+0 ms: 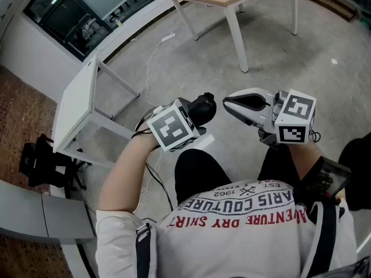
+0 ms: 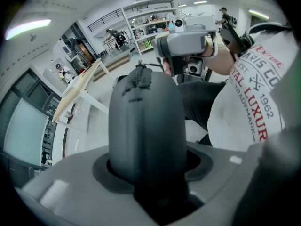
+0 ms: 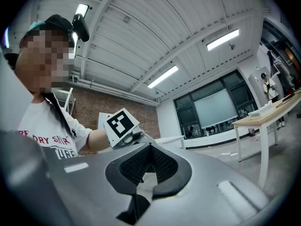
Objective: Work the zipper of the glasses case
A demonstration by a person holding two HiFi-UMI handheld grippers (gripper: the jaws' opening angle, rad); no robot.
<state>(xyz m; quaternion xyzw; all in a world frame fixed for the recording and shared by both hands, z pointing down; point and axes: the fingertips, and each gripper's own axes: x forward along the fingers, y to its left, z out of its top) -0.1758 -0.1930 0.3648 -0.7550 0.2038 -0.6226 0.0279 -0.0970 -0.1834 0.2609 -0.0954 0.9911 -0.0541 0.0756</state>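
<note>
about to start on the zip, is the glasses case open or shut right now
Shut, as far as shown: the left gripper view shows the glasses case with halves together and no gap along its zipper.

White red-lettered T-shirt (image 1: 232, 242); grey left tongs (image 1: 198, 111) and right tongs (image 1: 229, 103) bear marker cubes (image 1: 172, 126).

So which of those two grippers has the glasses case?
The left gripper, clamping the dark glasses case; the right gripper's jaws meet on nothing.
</note>
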